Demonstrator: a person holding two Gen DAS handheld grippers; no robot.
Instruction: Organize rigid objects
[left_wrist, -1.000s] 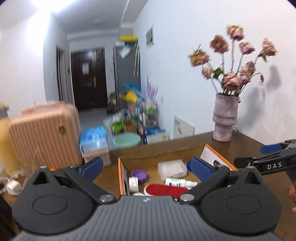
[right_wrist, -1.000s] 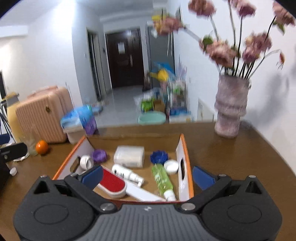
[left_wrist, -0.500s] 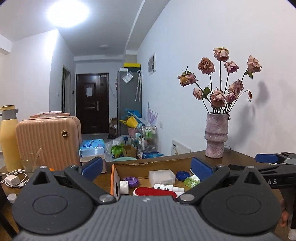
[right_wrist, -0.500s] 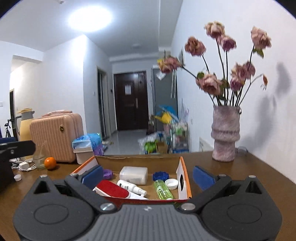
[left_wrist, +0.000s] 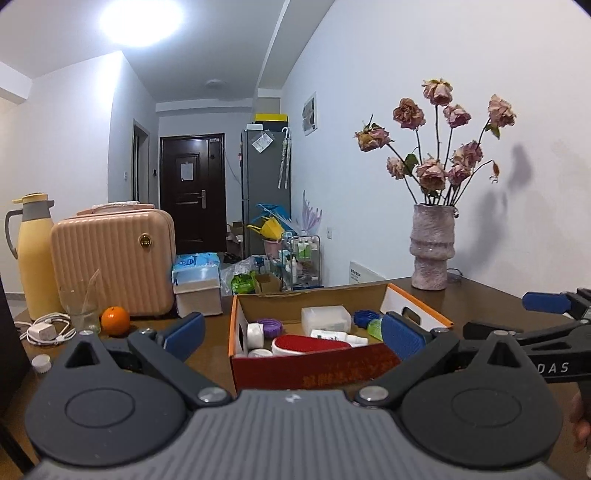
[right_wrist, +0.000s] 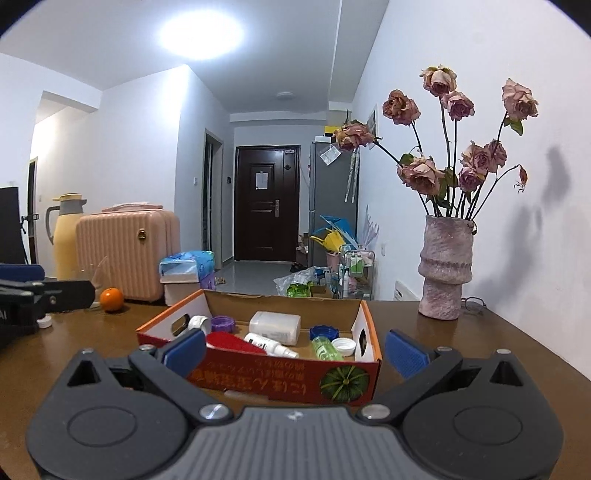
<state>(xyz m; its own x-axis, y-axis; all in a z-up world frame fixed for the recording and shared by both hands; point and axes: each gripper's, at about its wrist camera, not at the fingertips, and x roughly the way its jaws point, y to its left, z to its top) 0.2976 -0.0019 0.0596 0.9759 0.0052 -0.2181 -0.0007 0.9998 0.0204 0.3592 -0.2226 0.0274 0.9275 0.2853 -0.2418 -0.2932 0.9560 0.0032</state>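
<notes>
Shallow red-and-orange cardboard box (right_wrist: 280, 376), frame centre, w/ white plastic bottles (right_wrist: 271, 341) etc; left gripper (left_wrist: 291, 330) & right gripper (right_wrist: 295, 350) jaws wide apart, empty.

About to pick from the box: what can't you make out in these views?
- Red brush, right wrist view: lower part behind the box front wall and a jaw.
- Green bottle, left wrist view: mostly behind a jaw.
- White spray bottle label: too small to read.
- Box floor: hidden in both views.
</notes>
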